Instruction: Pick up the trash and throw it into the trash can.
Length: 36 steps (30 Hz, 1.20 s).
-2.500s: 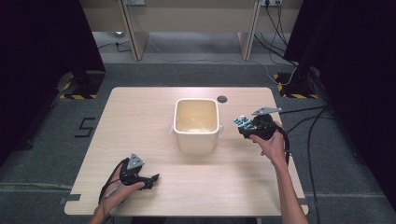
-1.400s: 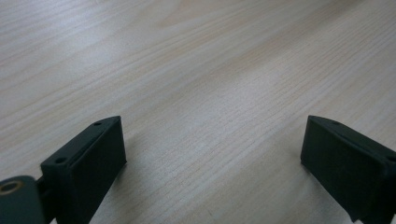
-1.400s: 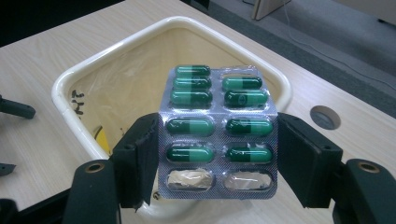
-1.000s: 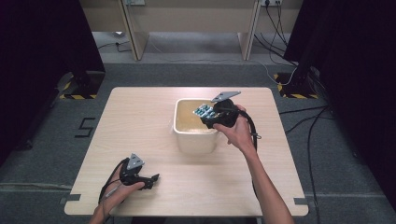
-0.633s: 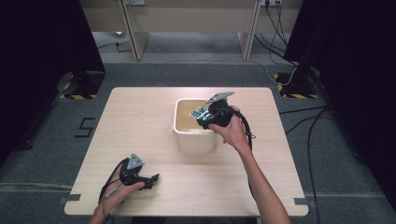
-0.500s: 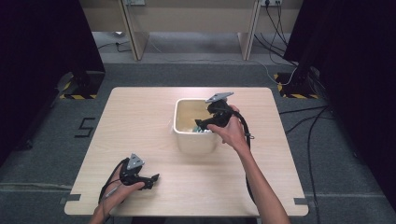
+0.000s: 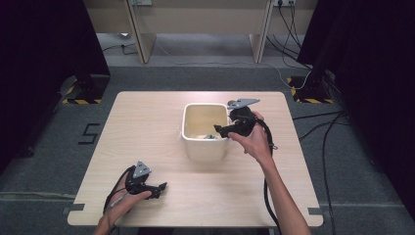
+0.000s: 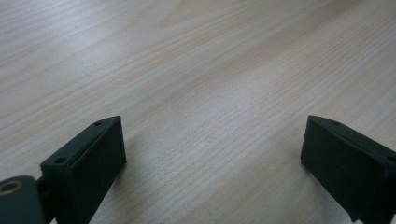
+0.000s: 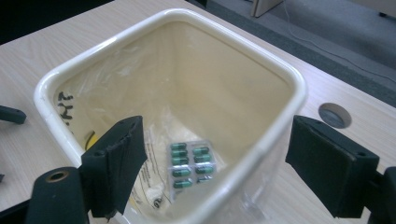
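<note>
A cream square bin (image 7: 205, 149) stands at the middle of the wooden table (image 7: 147, 127). On its floor lies a blister pack of green capsules (image 9: 190, 163), also seen from above as the blister pack (image 7: 211, 137). My right gripper (image 7: 219, 130) hangs over the bin's right rim (image 9: 280, 74) with its jaws wide open, one inside the bin and one outside; the right gripper (image 9: 219, 154) holds nothing. My left gripper (image 7: 163, 186) rests on the table near the front left, and the left gripper (image 8: 212, 144) is open over bare wood.
Clear plastic wrap and a printed sheet (image 9: 149, 182) lie in the bin beside the pack. A round grey hole cover (image 9: 335, 115) is set in the table behind the bin. Cables (image 7: 337, 122) trail over the floor at the right.
My right gripper carried the blister pack from right of the bin to over it, dipped and opened. The pack now lies in the bin. The left gripper stayed put.
</note>
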Motion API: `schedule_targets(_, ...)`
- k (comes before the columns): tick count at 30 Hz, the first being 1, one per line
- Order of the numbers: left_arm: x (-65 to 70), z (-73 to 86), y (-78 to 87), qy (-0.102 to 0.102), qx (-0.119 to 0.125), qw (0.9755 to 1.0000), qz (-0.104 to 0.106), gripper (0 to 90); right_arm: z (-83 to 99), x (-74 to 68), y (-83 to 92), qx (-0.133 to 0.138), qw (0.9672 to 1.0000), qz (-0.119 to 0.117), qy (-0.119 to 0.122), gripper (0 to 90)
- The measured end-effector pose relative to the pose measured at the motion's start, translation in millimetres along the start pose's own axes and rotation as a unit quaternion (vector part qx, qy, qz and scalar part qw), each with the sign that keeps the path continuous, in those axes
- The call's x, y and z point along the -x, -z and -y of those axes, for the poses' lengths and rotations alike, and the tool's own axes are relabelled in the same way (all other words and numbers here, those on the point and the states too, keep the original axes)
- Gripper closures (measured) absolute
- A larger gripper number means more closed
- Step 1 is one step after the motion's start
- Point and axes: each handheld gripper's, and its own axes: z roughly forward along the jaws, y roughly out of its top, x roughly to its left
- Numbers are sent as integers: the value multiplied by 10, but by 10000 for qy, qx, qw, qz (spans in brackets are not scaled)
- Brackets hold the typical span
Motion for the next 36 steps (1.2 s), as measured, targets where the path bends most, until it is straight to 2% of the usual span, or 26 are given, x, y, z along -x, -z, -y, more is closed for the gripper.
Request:
schedule_targets(6,0,0,0,2,1,10000,0,56,141,93,172,79,9998,140,-83,194)
schedule_targets(16,0,0,0,2,1,10000,0,56,286,179,323,141,9994,286,-118,193)
schedule_targets(27,0,0,0,0,0,10000,0,56,452,256,430,173,9989,395,-203,193)
schedule_targets(36,-4,0,3,-32,-24,10000,-1,56,710,335,482,62,9982,499,-324,193)
